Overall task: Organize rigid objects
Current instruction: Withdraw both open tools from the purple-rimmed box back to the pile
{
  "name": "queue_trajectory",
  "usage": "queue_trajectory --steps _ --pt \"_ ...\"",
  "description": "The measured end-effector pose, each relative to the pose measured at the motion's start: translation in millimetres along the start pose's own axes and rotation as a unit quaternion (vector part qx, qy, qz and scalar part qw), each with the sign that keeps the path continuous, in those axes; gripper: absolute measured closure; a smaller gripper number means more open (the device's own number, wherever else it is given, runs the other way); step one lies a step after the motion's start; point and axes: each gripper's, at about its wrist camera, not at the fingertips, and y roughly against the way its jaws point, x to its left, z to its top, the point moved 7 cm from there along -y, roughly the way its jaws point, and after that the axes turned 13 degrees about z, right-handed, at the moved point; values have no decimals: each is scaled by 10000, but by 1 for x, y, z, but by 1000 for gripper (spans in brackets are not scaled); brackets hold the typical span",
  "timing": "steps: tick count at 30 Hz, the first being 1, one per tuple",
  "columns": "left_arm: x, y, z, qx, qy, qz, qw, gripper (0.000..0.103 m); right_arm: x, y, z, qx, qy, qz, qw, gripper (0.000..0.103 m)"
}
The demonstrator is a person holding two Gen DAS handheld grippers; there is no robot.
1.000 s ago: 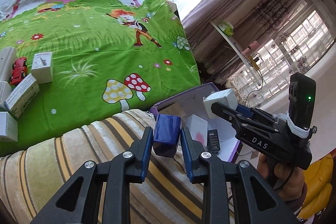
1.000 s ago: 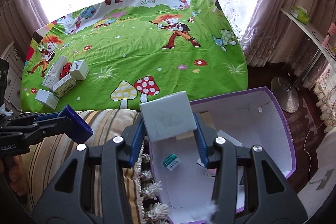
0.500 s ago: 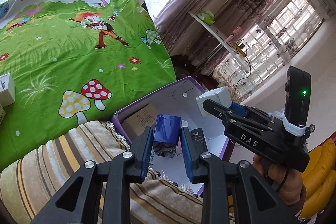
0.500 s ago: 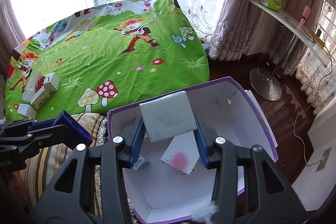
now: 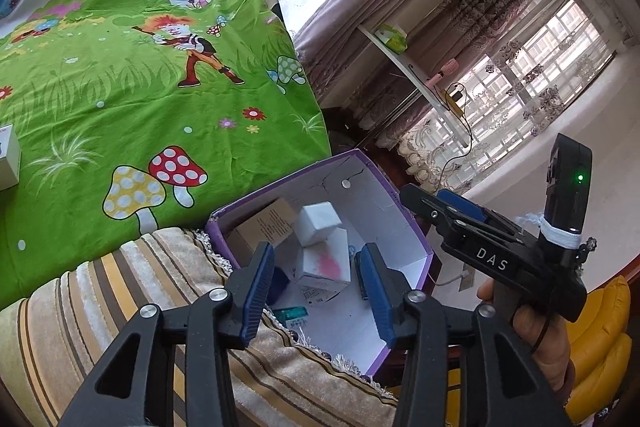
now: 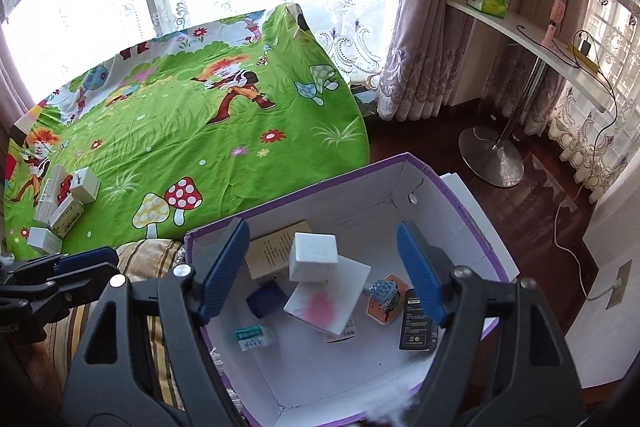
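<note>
Left to right: you've still got a cluster of small boxes (image 6: 60,203) on the far left of the green bedsheet (image 6: 192,131), toy car (red, partly hidden) among them.

Left gripper (image 5: 316,287) hangs over the purple storage box (image 6: 464,203), jaws opening, nothing between them. The blue box (image 6: 267,299) lies inside, near the box's left wall.

Right gripper (image 6: 324,271) is also over the box, jaws opening and empty. The white cube (image 6: 314,255) sits tilted on the white carton with the pink smudge (image 6: 328,303), next to the brown carton (image 6: 276,247).

Step in hand looks like the drop-off: both items released.

Next, I'd say: pull both grippers clear of the rim, swing back left to the cluster, line up on one box each.
</note>
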Motion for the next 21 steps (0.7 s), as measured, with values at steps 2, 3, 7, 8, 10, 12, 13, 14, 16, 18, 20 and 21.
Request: queue_trajectory --steps 2,3,7,8,10,12,13,14,16,18,20,21 --pt "1 1 0 -13 23 19 10000 56 1 -1 0 30 3 24 10000 24" --pt "2 1 0 -24 32 29 10000 56 2 -1 0 42 11 40 10000 24" --pt "5 4 1 -65 62 71 9999 56 10 0 0 34 66 104 9999 24" --pt "6 6 1 -80 58 81 9999 56 13 0 0 32 83 120 9999 23" --pt "9 9 2 -125 73 105 9998 56 18 0 0 38 118 170 9998 23" --pt "13 11 3 -158 114 132 9997 56 24 1 1 41 145 249 9996 22" --pt "16 13 3 -171 143 153 9996 56 28 1 2 47 160 295 9994 22" --pt "20 14 4 -189 172 181 9995 56 32 1 2 50 177 345 9992 22" --pt "27 18 5 -235 229 265 9991 56 42 0 3 64 235 428 9988 22" --pt "35 23 7 -316 257 371 9985 56 53 -2 3 90 326 497 9982 21" --pt "43 29 9 -419 255 512 9975 55 64 -4 2 133 409 587 9974 21" --pt "47 33 11 -475 259 579 9969 53 69 -5 2 152 434 636 9969 21"
